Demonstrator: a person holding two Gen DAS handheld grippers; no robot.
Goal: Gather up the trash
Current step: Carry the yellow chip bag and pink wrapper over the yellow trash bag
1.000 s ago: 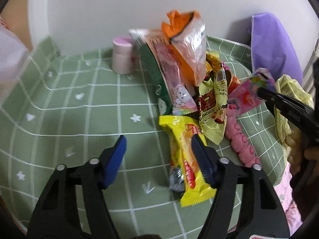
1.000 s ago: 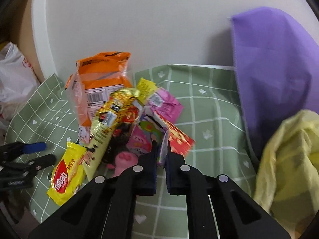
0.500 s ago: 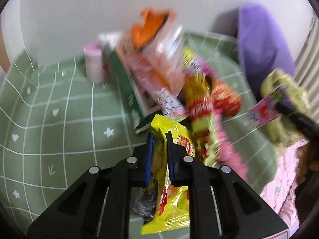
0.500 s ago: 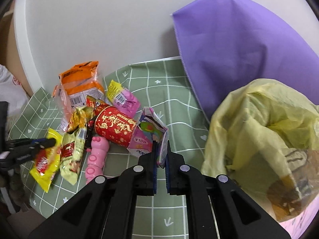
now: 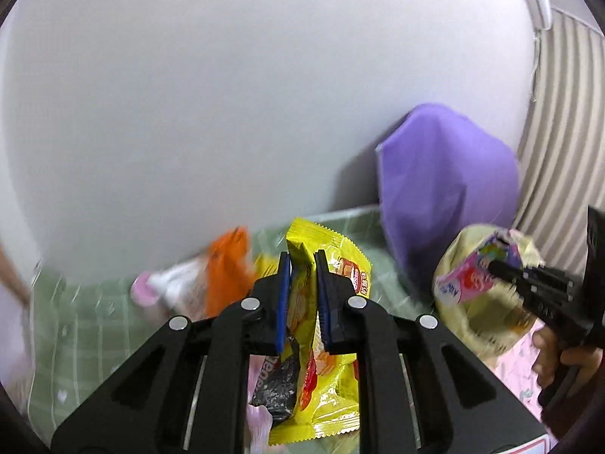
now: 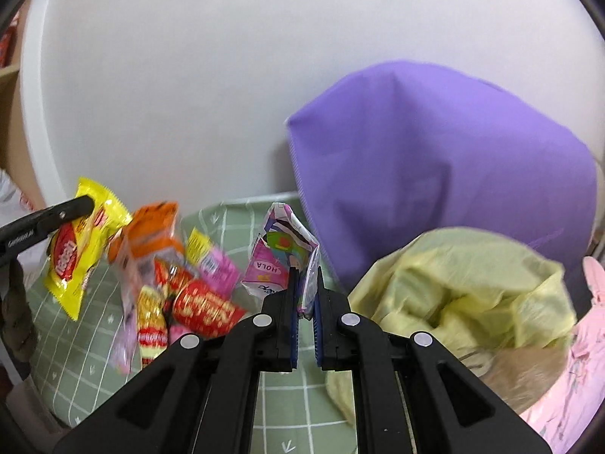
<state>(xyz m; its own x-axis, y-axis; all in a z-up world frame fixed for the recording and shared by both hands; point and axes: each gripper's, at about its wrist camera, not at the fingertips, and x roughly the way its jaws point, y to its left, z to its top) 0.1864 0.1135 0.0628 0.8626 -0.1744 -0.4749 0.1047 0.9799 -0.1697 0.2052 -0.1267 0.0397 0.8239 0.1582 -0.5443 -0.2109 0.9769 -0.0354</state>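
Observation:
My left gripper (image 5: 302, 261) is shut on a yellow snack wrapper (image 5: 332, 344) and holds it up off the table; a small black wrapper (image 5: 276, 389) hangs with it. The same wrapper (image 6: 81, 249) shows at the left of the right wrist view. My right gripper (image 6: 305, 276) is shut on a pink carton wrapper (image 6: 281, 257), lifted beside the open yellow trash bag (image 6: 465, 287). In the left wrist view the carton (image 5: 472, 276) hangs in front of the bag (image 5: 487, 325). A pile of wrappers (image 6: 181, 287) lies on the green checked tablecloth (image 6: 75, 355).
A purple bag (image 6: 446, 174) stands against the white wall behind the trash bag. An orange wrapper (image 6: 151, 234) and a red one (image 6: 206, 308) sit in the pile. Pink cloth (image 6: 574, 370) lies at the right. A pink cup (image 5: 141, 291) is blurred at the left.
My left gripper closed on the yellow wrapper and lifted it off the table. My right gripper carried the pink carton up and right, close to the yellow bag.

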